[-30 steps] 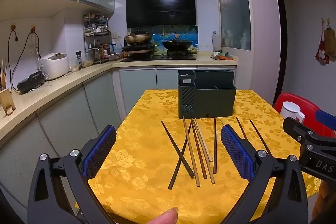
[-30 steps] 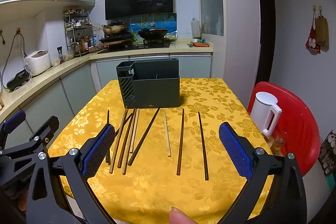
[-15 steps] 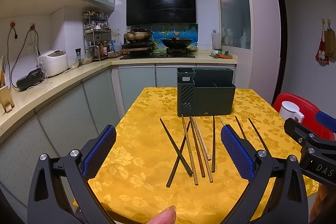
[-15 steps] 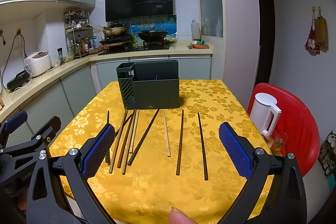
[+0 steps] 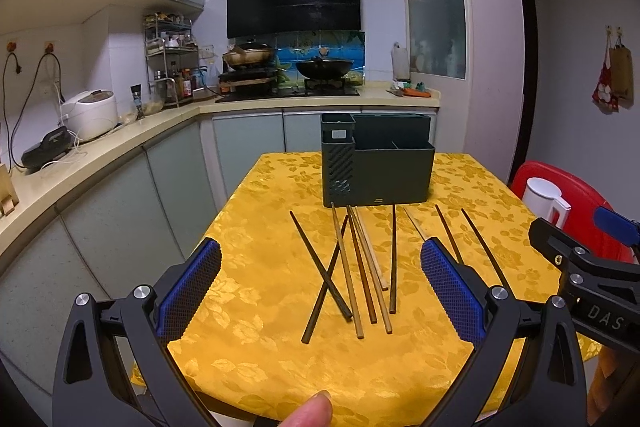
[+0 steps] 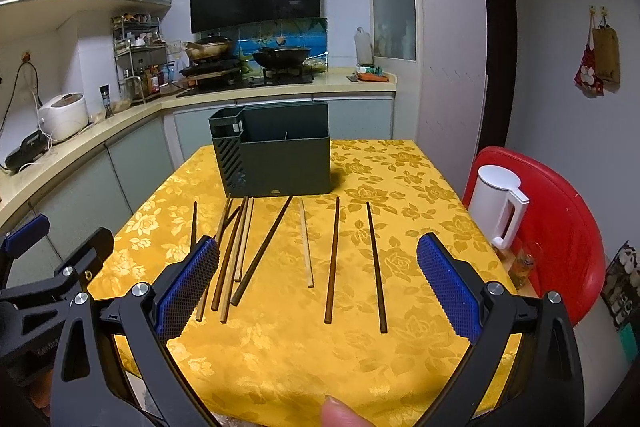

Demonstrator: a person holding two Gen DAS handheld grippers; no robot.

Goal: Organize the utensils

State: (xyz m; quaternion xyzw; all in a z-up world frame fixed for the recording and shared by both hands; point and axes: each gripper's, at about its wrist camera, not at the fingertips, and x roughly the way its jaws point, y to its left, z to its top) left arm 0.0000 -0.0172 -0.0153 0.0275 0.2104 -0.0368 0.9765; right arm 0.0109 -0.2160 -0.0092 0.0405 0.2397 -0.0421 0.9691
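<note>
Several brown and tan chopsticks [image 5: 352, 267] lie loose on the yellow tablecloth [image 5: 256, 267] in front of a dark green utensil holder [image 5: 380, 163]. Some on the left cross each other. In the right wrist view the chopsticks [image 6: 332, 259] lie spread apart before the utensil holder [image 6: 276, 151]. My left gripper [image 5: 320, 287] is open and empty, held above the table's near edge. My right gripper [image 6: 318, 283] is open and empty beside it. Each gripper shows at the edge of the other's view.
A white kettle [image 6: 500, 203] stands on a red stool [image 6: 560, 227] right of the table. Kitchen counters [image 5: 100, 155] with a rice cooker [image 5: 90, 115] run along the left. A stove with pans [image 5: 288, 67] is at the back.
Both views have shifted slightly; the holder and chopsticks sit a little higher in frame. The chopsticks have not moved and both grippers stay open.
</note>
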